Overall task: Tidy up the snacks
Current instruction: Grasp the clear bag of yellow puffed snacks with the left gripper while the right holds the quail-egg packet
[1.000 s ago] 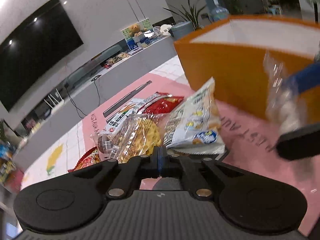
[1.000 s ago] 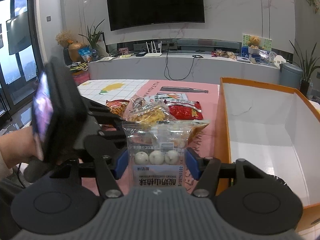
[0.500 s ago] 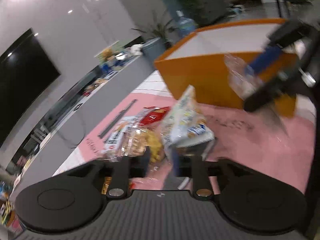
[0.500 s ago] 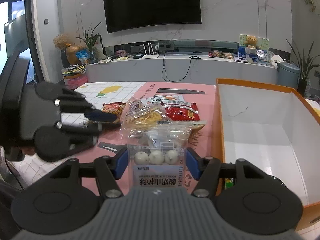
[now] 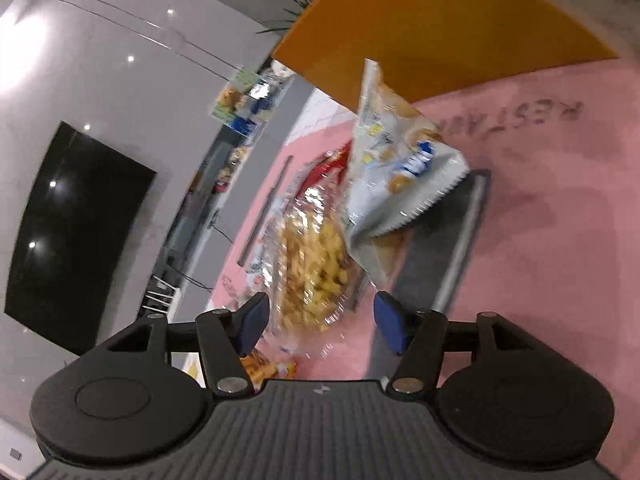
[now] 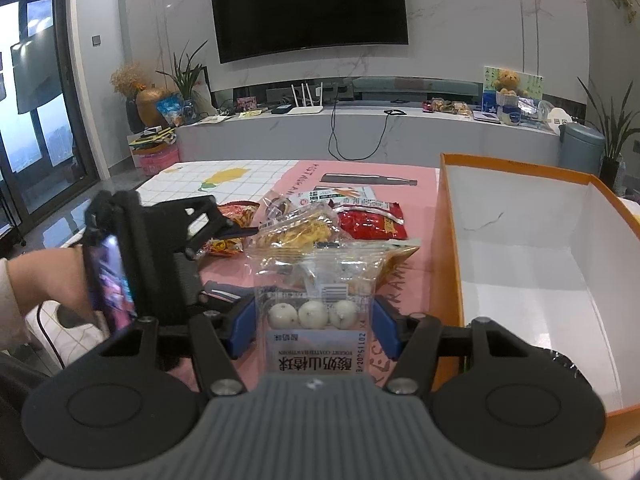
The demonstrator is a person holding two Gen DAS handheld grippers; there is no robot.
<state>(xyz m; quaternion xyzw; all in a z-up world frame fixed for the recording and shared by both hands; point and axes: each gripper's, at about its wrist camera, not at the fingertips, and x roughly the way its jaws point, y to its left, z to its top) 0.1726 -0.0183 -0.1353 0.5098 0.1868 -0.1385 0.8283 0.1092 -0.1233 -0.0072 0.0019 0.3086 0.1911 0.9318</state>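
Observation:
My right gripper (image 6: 314, 330) is shut on a clear packet of white balls (image 6: 312, 316), held still just left of the open orange box (image 6: 448, 240). The snack pile lies on the pink mat (image 5: 540, 240). My left gripper (image 5: 320, 324) is rolled and low over the pile, its jaws opening. The near end of a clear bag of yellow snacks (image 5: 312, 276) lies between its blue pads (image 5: 252, 322), which do not press on it. A white bag with blue print (image 5: 396, 172) leans behind it toward the orange box (image 5: 420, 28). In the right wrist view the left gripper (image 6: 240, 232) reaches into the pile.
A red packet (image 6: 372, 224), an orange-red bag (image 6: 236, 220) and a white-green packet (image 6: 344, 196) also lie in the pile. A dark flat bar (image 6: 368, 179) sits at the mat's far edge. A person's hand (image 6: 48, 280) holds the left gripper. A low counter stands behind.
My left gripper went from shut to open, rolled, and dropped toward the yellow snack bag. My right gripper has stayed put with the packet of white balls.

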